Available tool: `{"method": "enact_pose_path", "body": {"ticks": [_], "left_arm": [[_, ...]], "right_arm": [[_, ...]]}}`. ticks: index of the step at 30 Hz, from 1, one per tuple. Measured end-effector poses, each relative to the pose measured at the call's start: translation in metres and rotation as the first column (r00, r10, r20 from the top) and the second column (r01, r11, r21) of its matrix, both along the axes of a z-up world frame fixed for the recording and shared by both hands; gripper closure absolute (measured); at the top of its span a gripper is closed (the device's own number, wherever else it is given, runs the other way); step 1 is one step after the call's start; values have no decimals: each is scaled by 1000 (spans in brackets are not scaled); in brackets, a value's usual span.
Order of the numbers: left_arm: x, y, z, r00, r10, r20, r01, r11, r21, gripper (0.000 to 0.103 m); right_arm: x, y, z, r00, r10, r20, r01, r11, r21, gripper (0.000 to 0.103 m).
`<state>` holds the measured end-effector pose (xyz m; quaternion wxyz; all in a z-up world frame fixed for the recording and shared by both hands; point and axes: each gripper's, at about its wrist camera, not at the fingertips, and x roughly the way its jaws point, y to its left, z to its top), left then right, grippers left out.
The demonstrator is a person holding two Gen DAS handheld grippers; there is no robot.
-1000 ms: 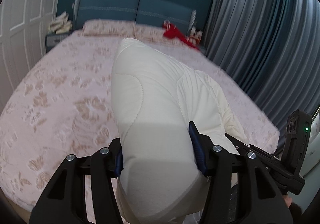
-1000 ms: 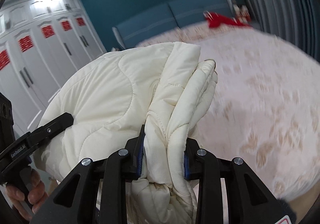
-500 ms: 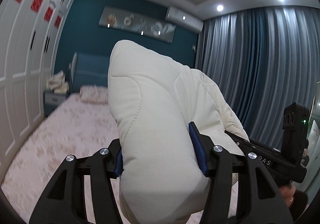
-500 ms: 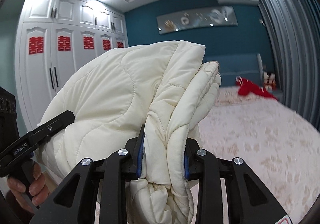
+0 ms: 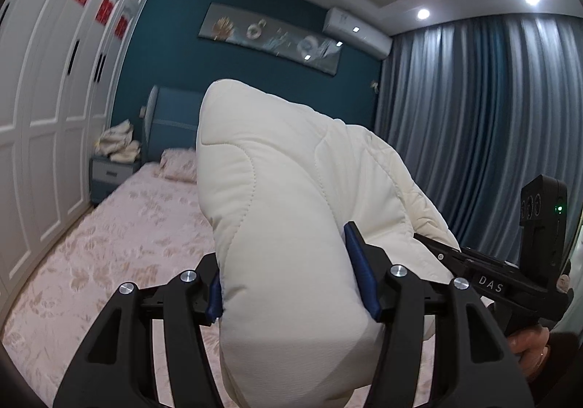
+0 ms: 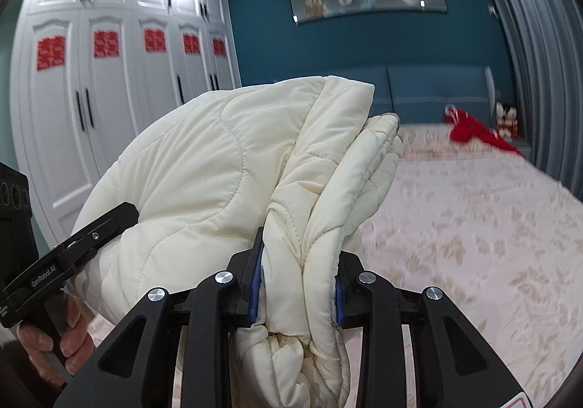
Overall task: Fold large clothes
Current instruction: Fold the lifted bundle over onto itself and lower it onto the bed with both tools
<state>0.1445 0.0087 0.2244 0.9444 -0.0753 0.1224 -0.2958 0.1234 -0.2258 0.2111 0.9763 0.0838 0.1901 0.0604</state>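
Lifted higher than a second ago: cream padded jacket [image 5: 288, 211], bunched in mid-air above the bed [image 6: 473, 225]. Left hand-held gripper [image 5: 291, 284] clamped on one thick fold, right hand-held gripper [image 6: 297, 287] pinching layered edges. Folding seemingly underway; laying flat and squaring off probably remaining.

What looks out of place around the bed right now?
A red garment lies crumpled near the headboard, and pale clothes are heaped on the nightstand. The cream jacket is bunched thickly in both the left gripper and the right gripper.
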Motion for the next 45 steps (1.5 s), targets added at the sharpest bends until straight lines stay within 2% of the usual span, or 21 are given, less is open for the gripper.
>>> {"method": "enact_pose_path", "body": {"ticks": [6, 11, 16, 21, 25, 29, 32, 35, 37, 40, 42, 43, 44, 45], "left_arm": [[49, -9, -69, 990, 14, -138, -8, 999, 40, 48], [72, -21, -119, 975, 21, -221, -3, 997, 81, 48], [82, -30, -169, 946, 32, -323, 6, 993, 117, 48], [76, -32, -209, 921, 54, -386, 13, 986, 168, 48], [68, -28, -227, 914, 59, -402, 16, 984, 180, 47], [68, -21, -241, 895, 71, -440, 9, 984, 176, 42], [71, -7, -252, 870, 92, -485, -18, 988, 155, 32], [66, 1, -251, 872, 135, -471, -51, 981, 187, 26], [60, 0, -245, 882, 160, -444, -53, 968, 244, 24], [52, -1, -230, 878, 209, -430, -70, 946, 317, 22], [48, 3, -218, 867, 250, -431, -100, 934, 342, 23], [46, 6, -211, 859, 268, -437, -116, 931, 345, 23], [44, 10, -201, 847, 297, -441, -143, 926, 349, 23], [44, 11, -194, 840, 320, -438, -165, 920, 356, 23]], "right_arm": [[36, -5, -70, 991, -29, -134, 30, 1000, 6, 73], [53, -12, -126, 969, -53, -243, 59, 998, 16, 73], [57, -15, -175, 936, -59, -346, 69, 998, 15, 73], [52, -12, -207, 913, -58, -404, 71, 997, 17, 73], [47, -10, -218, 906, -51, -420, 68, 997, 26, 70], [49, -14, -224, 894, -38, -447, 68, 996, 51, 56], [46, -22, -224, 889, -16, -457, 79, 990, 119, 47], [38, -28, -219, 886, -9, -464, 101, 980, 174, 43], [33, -32, -215, 881, -15, -474, 117, 975, 187, 43], [19, -40, -199, 874, -50, -484, 159, 969, 187, 43], [10, -39, -175, 880, -119, -460, 186, 977, 103, 45], [8, -35, -164, 888, -138, -439, 185, 981, 65, 49], [9, -30, -155, 893, -139, -429, 174, 984, 45, 60], [13, -24, -148, 892, -136, -431, 163, 986, 27, 65]]}}
